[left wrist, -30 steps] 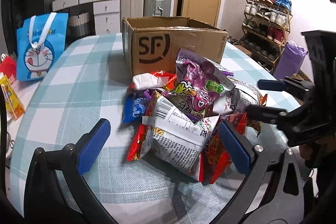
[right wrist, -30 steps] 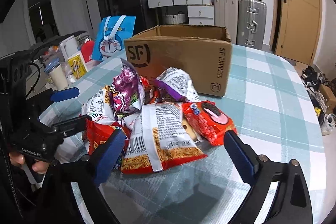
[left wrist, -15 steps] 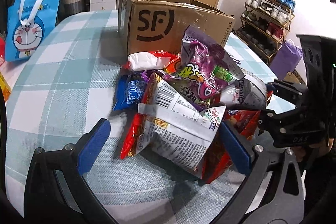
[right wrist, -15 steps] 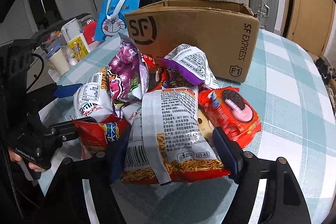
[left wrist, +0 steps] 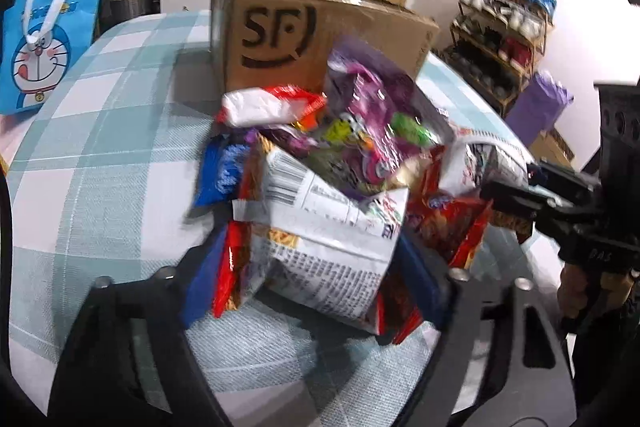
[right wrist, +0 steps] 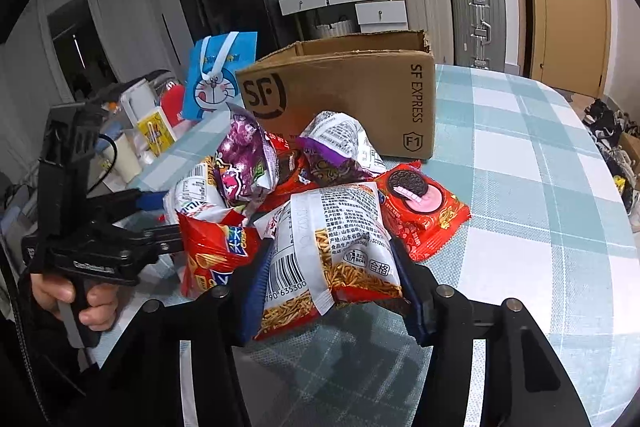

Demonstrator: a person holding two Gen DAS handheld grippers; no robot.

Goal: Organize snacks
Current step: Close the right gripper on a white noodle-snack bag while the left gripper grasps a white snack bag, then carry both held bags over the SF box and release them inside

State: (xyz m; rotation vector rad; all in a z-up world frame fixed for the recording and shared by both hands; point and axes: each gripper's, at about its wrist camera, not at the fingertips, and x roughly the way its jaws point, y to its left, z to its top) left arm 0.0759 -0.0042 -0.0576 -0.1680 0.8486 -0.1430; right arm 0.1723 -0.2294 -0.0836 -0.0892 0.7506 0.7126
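Observation:
A pile of snack packets lies in front of an open SF cardboard box [left wrist: 320,27] [right wrist: 360,95] on the checked tablecloth. My left gripper [left wrist: 308,279] is shut on a white and red snack bag [left wrist: 324,243] at the near side of the pile; it also shows in the right wrist view [right wrist: 168,223], among the packets on the left. My right gripper [right wrist: 332,287] is shut on a white and orange noodle-snack bag [right wrist: 332,251]. A purple bag [left wrist: 368,115] [right wrist: 240,163] tops the pile. A red Oreo packet [right wrist: 420,211] lies on the right.
A blue Doraemon bag [left wrist: 44,39] [right wrist: 216,83] stands at the table's left. Cups and small boxes [right wrist: 148,131] crowd the left edge. Suitcases and drawers [right wrist: 440,11] stand behind the table; a shoe rack [left wrist: 508,27] is at the right.
Both grippers moved forward into the pile and closed, the left on the white and red bag, the right on the noodle-snack bag. The right bag is lifted slightly.

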